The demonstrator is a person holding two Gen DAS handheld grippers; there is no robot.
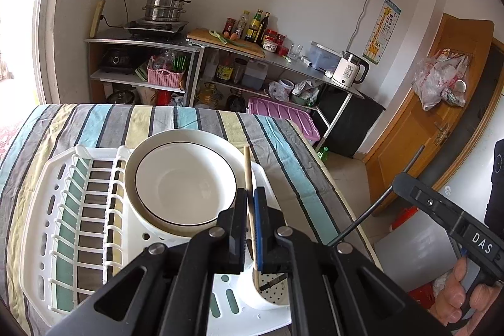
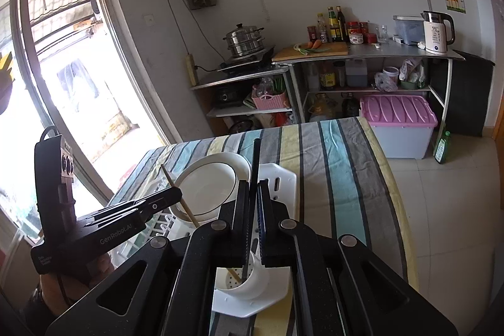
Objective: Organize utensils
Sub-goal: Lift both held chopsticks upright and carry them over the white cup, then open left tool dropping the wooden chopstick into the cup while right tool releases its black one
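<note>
Left tongs are clamped on a wooden chopstick, right tongs on a dark chopstick; both tips sit inside the white utensil cup. Release only when each tip rests on the cup floor.

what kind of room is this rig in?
Looks like a small home kitchen: a steamer pot on a burner, sauce bottles by a cutting board, an electric kettle on metal shelving, and a dish rack on the cloth-covered table.
</note>
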